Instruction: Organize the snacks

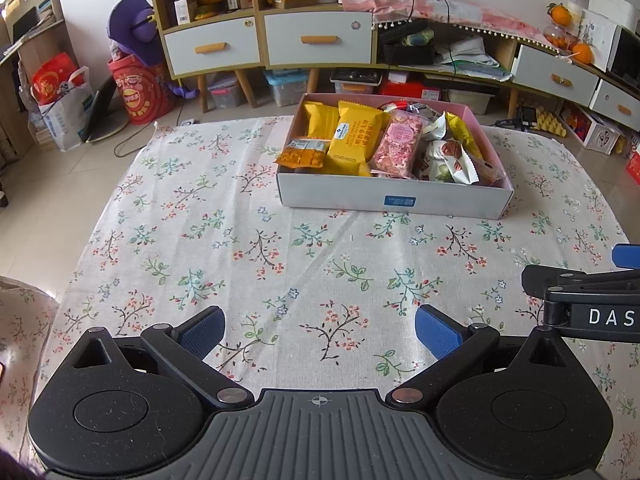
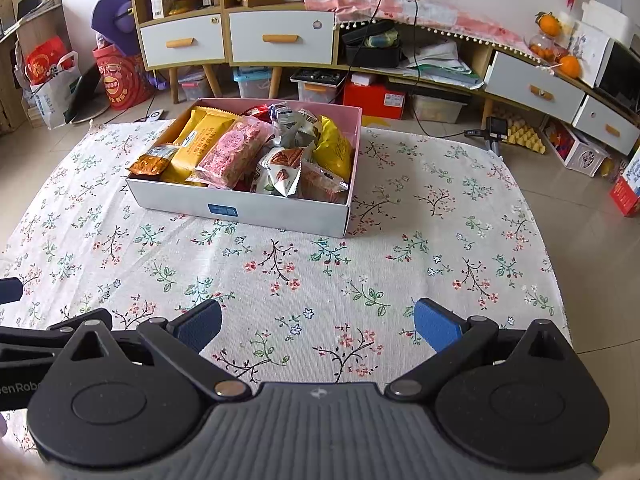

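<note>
A shallow box (image 1: 344, 196) (image 2: 280, 212) with a grey outside and pink inside sits on the floral tablecloth (image 1: 200, 220) (image 2: 440, 248), far side of the table. It holds several snack packs: yellow packs (image 1: 352, 136) (image 2: 200, 140), a pink pack (image 1: 398, 142) (image 2: 236, 148), an orange pack (image 1: 302, 154) (image 2: 152, 162) and nut packs (image 1: 452, 160) (image 2: 282, 170). My left gripper (image 1: 320, 330) is open and empty, low over the near cloth. My right gripper (image 2: 318, 326) is open and empty beside it; its side shows in the left wrist view (image 1: 584, 292).
Behind the table stand wooden cabinets with white drawers (image 1: 316, 38) (image 2: 280, 38), storage bins under them (image 1: 286, 88), a red bucket (image 1: 138, 92) and bags (image 1: 60, 96) on the tiled floor. A red box (image 2: 626, 192) stands on the floor at right.
</note>
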Motion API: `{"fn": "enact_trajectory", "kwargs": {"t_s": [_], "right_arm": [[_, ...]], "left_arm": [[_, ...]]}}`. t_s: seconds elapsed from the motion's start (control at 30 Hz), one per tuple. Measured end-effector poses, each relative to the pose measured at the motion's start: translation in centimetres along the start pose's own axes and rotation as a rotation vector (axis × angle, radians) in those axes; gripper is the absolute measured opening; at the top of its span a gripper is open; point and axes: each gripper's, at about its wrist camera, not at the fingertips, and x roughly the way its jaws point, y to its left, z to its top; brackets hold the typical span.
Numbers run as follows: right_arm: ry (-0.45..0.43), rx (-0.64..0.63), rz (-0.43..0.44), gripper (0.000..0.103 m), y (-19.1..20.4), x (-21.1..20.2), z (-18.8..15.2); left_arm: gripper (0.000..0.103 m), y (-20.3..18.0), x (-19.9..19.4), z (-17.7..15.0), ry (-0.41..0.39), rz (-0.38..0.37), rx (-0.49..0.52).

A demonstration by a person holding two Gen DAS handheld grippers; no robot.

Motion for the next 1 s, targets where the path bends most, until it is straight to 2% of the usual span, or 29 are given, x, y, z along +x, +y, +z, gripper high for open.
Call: {"fn": "enact_trajectory", "kwargs": {"t_s": [1.0], "right_arm": [[0.003,0.0,0.001,0.103,-0.01,0.02,0.03]], "left_arm": [[0.102,0.12,0.57,-0.04,0.019,0.002,-0.006]]}}
